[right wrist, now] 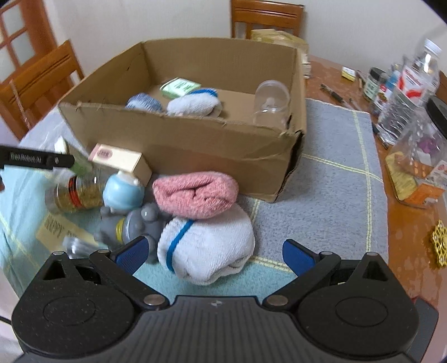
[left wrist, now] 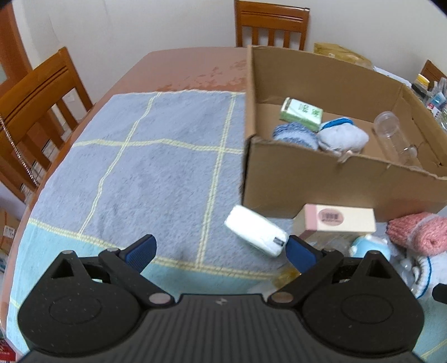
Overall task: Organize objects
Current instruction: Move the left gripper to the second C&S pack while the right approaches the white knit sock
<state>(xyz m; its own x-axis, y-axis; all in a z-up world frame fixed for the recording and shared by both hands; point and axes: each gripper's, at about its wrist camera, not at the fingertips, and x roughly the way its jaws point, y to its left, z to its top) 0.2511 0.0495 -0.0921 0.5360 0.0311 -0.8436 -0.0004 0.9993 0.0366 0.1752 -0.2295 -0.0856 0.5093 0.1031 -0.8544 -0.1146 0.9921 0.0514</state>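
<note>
Two handheld grippers reach over a wooden tabletop (left wrist: 181, 67) covered by a grey and pale-blue checked towel (left wrist: 156, 156). The left gripper (left wrist: 220, 251) has its blue-padded jaws spread wide and holds nothing; a white rectangular pack (left wrist: 255, 230) lies on the towel just inside its right-hand pad. The right gripper (right wrist: 215, 252) also has its jaws wide apart and empty, with a rolled white cloth with a blue stripe (right wrist: 206, 245) lying between and just ahead of them.

An open cardboard box (right wrist: 195, 145) sits on the towel. Inside it are a green and white carton (right wrist: 180, 87), a blue-and-white knitted bundle (right wrist: 144, 102), a white bundle with a blue band (right wrist: 194, 104) and a clear plastic bottle (right wrist: 271, 103) lying on its side near the box's right wall.

In front of the box, outside it, the loose items are heaped together: a rolled pink cloth (right wrist: 195, 192) resting on top of the white cloth, a pink and cream carton (right wrist: 118, 160) against the box wall, a small light-blue figure (right wrist: 123, 192), a grey toy (right wrist: 131, 223), and a jar with gold contents and a red band (right wrist: 74, 192) lying on its side.

Wooden chairs (left wrist: 271, 25) stand round the tabletop. At the right edge in the right wrist view, bottles and jars (right wrist: 405, 92) crowd the bare wood.
</note>
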